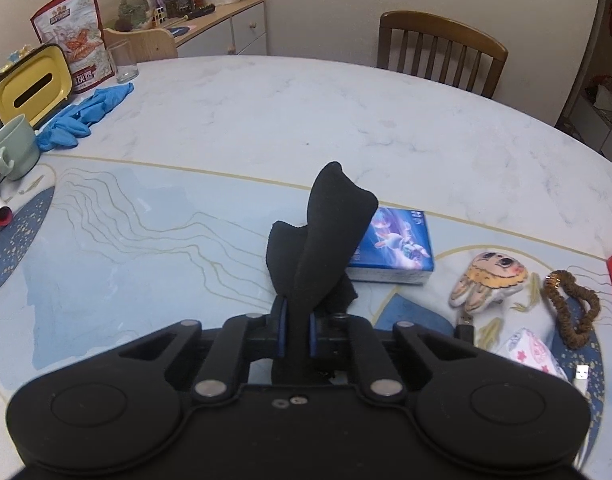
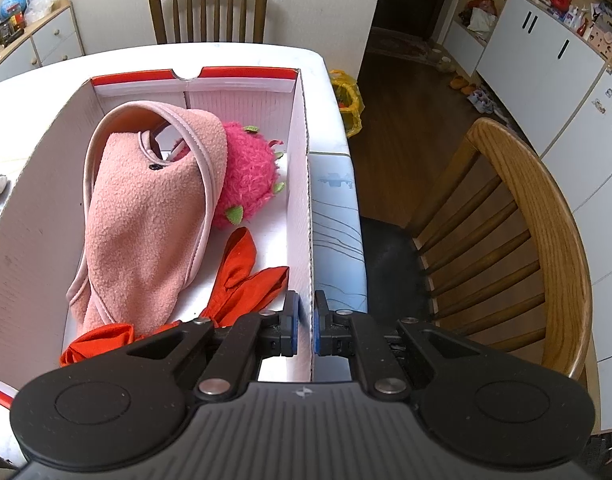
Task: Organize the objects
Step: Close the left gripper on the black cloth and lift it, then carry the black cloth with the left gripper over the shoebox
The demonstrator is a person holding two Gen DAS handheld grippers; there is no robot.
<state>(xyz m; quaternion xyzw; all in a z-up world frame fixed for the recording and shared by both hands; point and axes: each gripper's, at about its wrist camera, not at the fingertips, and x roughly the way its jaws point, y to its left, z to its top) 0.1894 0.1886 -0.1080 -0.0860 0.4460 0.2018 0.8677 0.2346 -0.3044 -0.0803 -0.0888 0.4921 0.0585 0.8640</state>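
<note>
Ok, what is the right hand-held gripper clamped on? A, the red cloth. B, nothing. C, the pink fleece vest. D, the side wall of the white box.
D: the right hand-held gripper has one pad on each side of the white box wall.

We see our left hand-held gripper (image 1: 296, 326) as a matte black plastic body with two round raised discs at the near corners, angled linkage arms pinned by silver round-headed screws, and two small screws at the centre of its top plate. Its fingers carry blue pads (image 1: 281, 322). Our right hand-held gripper (image 2: 304, 326) has the same black linkages and silver screws, blue pads (image 2: 293, 330), and a ribbed grey top plate bearing a small pale emblem.
</note>
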